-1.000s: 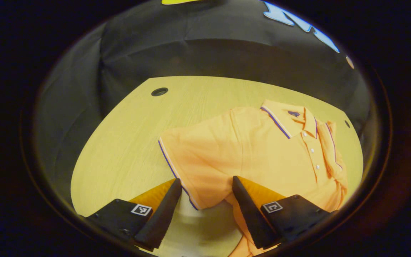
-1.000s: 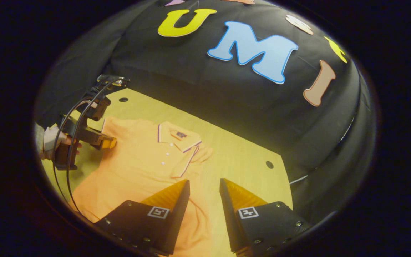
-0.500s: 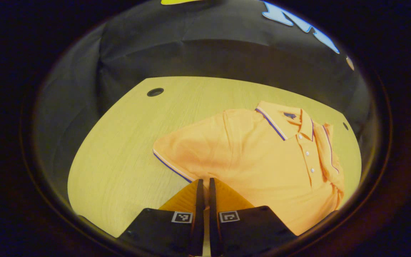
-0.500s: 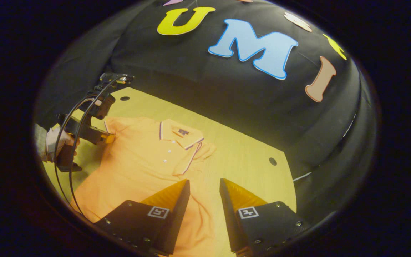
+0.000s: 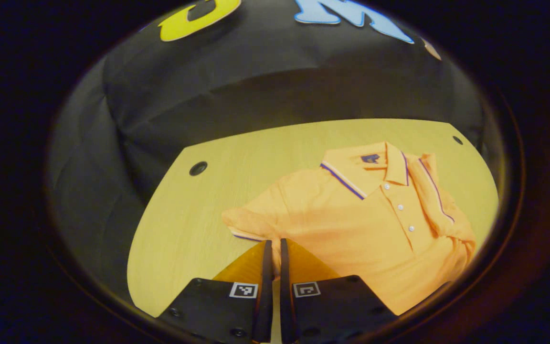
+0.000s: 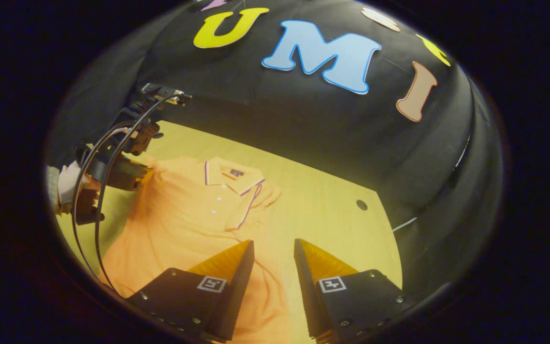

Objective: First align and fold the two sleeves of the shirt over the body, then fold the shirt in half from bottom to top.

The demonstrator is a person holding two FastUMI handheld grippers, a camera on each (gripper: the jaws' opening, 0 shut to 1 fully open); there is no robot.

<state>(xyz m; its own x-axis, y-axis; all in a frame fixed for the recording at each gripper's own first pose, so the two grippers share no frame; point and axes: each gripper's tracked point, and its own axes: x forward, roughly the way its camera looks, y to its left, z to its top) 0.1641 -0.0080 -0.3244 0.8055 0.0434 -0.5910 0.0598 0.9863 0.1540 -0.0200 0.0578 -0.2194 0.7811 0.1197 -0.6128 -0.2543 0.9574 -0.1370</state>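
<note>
The shirt (image 5: 375, 215) lies flat on the desk (image 5: 194, 215), collar toward the wall. The left gripper (image 5: 273, 248) is clamped on the near sleeve (image 5: 251, 222), with the body ahead and to its right. The right gripper (image 6: 273, 253) hangs spread and empty over the hem side.

Shirt (image 5: 351, 220): flat on the surface (image 5: 198, 224), collar (image 5: 365, 167) toward the back edge.
One sleeve (image 5: 435, 191): folded over the body.
Other sleeve (image 5: 248, 222): near the left gripper (image 5: 272, 246).
Right gripper (image 6: 272, 248): over the shirt's side edge.
</note>
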